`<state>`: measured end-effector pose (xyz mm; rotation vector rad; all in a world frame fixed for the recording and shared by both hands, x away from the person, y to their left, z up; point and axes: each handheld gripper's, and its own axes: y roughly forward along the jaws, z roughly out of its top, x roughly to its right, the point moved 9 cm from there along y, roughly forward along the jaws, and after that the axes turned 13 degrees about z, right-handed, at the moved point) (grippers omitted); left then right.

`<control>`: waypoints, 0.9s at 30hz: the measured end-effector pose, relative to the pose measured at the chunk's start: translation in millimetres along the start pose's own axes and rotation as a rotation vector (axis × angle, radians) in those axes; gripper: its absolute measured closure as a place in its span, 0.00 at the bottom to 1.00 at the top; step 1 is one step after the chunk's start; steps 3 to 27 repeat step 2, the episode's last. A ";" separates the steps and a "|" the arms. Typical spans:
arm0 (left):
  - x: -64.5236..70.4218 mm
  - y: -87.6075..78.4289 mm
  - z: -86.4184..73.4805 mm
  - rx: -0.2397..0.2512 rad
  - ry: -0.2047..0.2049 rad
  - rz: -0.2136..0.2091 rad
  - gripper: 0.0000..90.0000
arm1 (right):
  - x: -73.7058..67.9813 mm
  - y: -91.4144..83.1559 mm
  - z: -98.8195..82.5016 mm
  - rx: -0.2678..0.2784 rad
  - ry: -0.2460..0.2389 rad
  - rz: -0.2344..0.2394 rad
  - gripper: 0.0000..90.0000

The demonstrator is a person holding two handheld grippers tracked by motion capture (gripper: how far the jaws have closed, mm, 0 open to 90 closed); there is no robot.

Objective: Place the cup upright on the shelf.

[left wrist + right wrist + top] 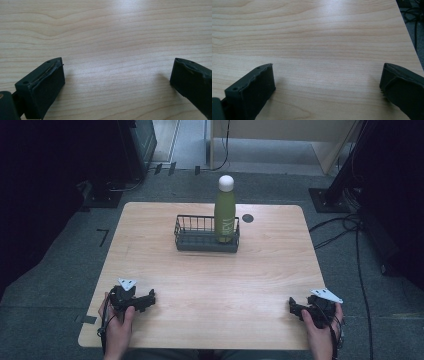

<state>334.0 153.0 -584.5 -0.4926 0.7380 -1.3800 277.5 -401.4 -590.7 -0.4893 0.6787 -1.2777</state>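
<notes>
A green bottle [225, 210] with a white cap stands upright in the right end of a dark wire basket [200, 237] at the far middle of the wooden table [210, 280]. My left gripper [150, 299] rests near the front left corner, held by a hand, its jaws pointing right. My right gripper [292, 306] rests near the front right corner, its jaws pointing left. In the left gripper view the left gripper [117, 72] stands open over bare wood. In the right gripper view the right gripper [327, 77] is open too, nothing between its fingers.
A small dark round hole [247, 218] sits in the tabletop right of the basket. Cables [350, 227] run over the grey floor at the right. Dark equipment stands [135, 145] flank the table at the back. In the right gripper view the table's edge [409, 37] lies at the right.
</notes>
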 end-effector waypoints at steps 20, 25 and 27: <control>0.2 0.1 0.1 0.000 0.000 0.000 0.00 | 0.7 0.6 0.8 0.001 -0.002 -0.002 0.00; 0.2 0.1 0.1 0.000 0.000 0.000 0.00 | 0.7 0.6 0.8 0.001 -0.002 -0.002 0.00; 0.2 0.1 0.1 0.000 0.000 0.000 0.00 | 0.7 0.6 0.8 0.001 -0.002 -0.002 0.00</control>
